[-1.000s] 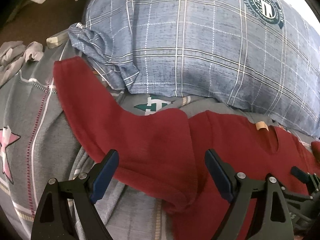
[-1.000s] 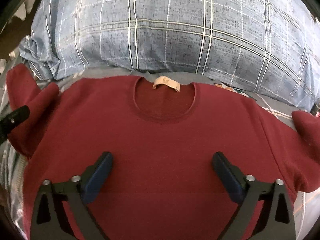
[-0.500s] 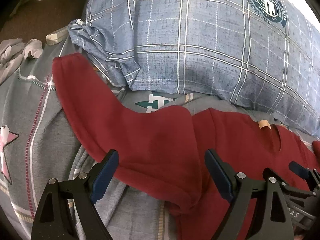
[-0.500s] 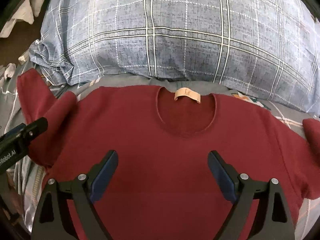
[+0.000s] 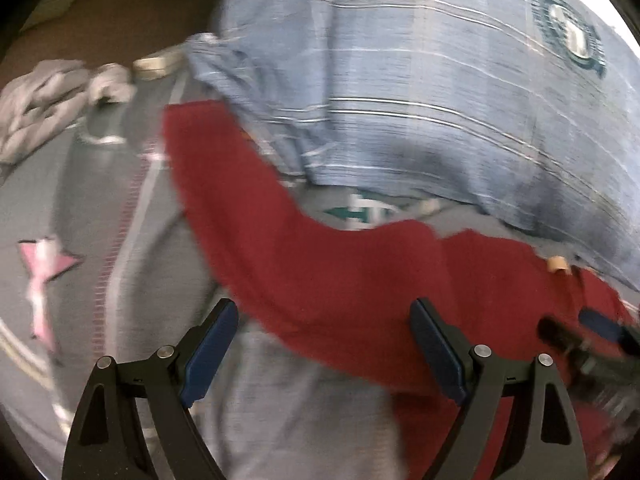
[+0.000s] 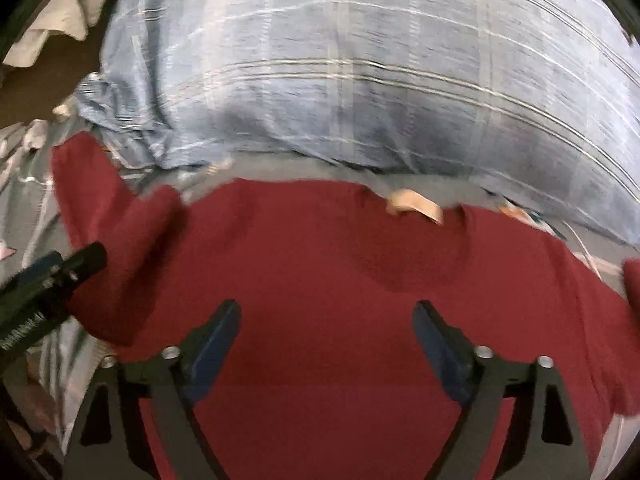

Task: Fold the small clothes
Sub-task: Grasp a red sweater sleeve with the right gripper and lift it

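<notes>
The sweater (image 6: 320, 300) is spread crosswise under the right gripper (image 6: 326, 334), jaws narrowing but empty, sleeve (image 5: 248, 216) nearer the open left gripper (image 5: 324, 344).

Dim, warm indoor light, brightest at the upper right. Heavy motion blur throughout both views. Strong fisheye curving, dark vignetted corners.

black gripper (image 6: 326, 332), blue pads (image 6: 214, 338), silver screws, perhaps lettering
</notes>
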Demonstrator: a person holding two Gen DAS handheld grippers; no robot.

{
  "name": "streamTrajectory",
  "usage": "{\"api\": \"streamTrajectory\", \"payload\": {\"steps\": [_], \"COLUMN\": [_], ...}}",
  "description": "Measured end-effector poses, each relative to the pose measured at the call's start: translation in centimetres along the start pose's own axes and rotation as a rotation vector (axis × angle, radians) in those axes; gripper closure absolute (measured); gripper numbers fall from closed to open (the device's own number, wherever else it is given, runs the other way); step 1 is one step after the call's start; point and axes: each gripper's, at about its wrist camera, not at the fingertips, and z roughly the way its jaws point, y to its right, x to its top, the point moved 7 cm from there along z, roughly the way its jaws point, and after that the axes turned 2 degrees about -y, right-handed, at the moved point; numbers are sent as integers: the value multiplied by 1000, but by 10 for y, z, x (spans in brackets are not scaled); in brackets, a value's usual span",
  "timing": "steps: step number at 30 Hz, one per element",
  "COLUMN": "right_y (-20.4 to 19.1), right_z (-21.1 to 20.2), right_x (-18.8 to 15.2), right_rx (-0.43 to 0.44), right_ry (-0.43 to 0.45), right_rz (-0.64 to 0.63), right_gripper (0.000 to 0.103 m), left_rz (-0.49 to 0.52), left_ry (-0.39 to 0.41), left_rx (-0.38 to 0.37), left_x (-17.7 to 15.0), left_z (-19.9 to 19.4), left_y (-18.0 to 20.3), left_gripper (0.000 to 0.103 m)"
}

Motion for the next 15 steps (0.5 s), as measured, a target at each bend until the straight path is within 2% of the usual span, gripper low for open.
{"api": "streamTrajectory", "payload": {"steps": [2,4,7,9,12,15], "right_y": [-16,-35,-82,-117,-186,-235], "right_z": [1,1,0,-2,-6,-1], "right_x": [14,34,73,92,115,125], "right_rx": [73,173,333,383,454,479], "right_ry": [1,-4,-21,-29,-24,0], "right_rz": [-16,-24,-89,-162,-341,-480], "right_gripper": [30,38,38,36,37,37], "left_rz": [-10,-43,-105,-124,-166,-228], "left_ry": [-13,-32,-53,-44,-25,38], "left_rx": [47,52,49,66,60,65], "left_x": [-4,-7,-6,-4,-4,-1], "left_z": [-1,0,5,5,1,-11], "left_y": [-15,-23,-30,-33,-42,-57], "left_gripper": [15,15,15,16,16,16]}}
